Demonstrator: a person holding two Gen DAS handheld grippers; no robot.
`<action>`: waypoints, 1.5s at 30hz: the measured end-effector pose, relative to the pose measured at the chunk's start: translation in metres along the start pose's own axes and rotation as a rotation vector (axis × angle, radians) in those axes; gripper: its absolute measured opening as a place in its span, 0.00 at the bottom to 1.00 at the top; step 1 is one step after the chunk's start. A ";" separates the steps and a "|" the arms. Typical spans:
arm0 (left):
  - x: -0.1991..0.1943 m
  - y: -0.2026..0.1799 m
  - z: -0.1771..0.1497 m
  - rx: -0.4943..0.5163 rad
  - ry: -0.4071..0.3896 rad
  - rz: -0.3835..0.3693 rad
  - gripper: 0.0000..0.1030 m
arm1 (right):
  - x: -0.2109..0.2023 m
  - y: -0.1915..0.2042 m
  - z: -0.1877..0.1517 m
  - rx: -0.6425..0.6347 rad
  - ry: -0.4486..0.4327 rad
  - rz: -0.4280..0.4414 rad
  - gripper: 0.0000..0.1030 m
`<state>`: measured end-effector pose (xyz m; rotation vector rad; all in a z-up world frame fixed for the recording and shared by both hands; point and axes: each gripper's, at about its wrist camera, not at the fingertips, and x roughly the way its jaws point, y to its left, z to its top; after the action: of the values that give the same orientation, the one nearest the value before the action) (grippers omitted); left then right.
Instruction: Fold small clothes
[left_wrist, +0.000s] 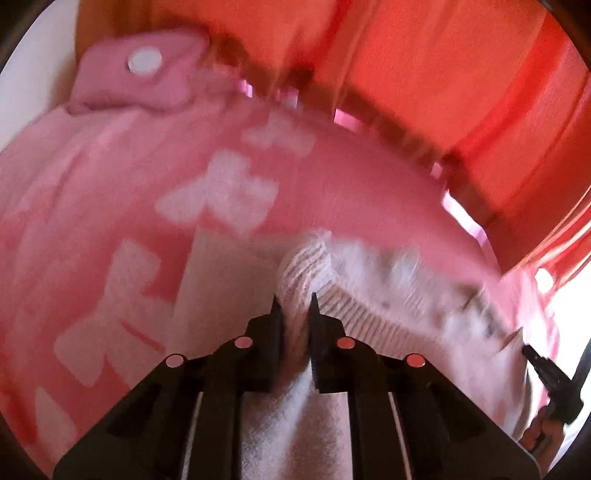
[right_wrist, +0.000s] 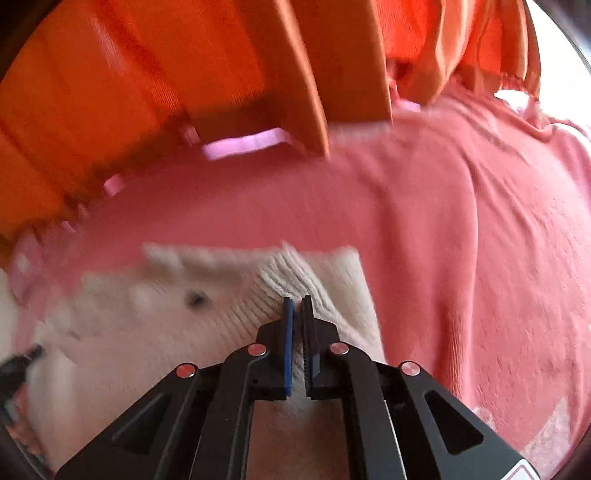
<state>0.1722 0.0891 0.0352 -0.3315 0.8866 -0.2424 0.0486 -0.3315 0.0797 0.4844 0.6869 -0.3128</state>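
Both grippers clamped on 1 white knitted garment over a pink blanket.

The left gripper (left_wrist: 294, 300) has its 2 fingers closed on a bunched ribbed edge of the white garment (left_wrist: 369, 280); the right gripper (right_wrist: 298, 301) has its fingers pressed together on the ribbed edge of the same garment (right_wrist: 155, 317). The garment lies on the pink blanket (left_wrist: 332, 192), near the blanket's far edge, with the ribbed edge raised at each grip. The blanket carries white bow shapes (left_wrist: 221, 192) and a pink bow with a white button (left_wrist: 144, 61) at its far left corner. An orange curtain (right_wrist: 122, 74) hangs beyond the far edge. Both views are motion-blurred.
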 end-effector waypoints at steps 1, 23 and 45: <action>-0.010 0.000 0.007 -0.017 -0.046 -0.024 0.11 | -0.014 0.000 0.006 0.011 -0.064 0.037 0.03; 0.034 0.015 0.013 -0.026 0.005 0.105 0.11 | 0.048 -0.042 0.001 0.116 0.097 -0.099 0.03; -0.014 -0.072 -0.025 0.178 0.007 -0.128 0.64 | 0.039 0.135 -0.069 -0.375 0.371 0.409 0.10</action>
<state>0.1384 0.0231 0.0580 -0.2224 0.8450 -0.4378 0.0980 -0.1860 0.0508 0.3134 0.9606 0.2972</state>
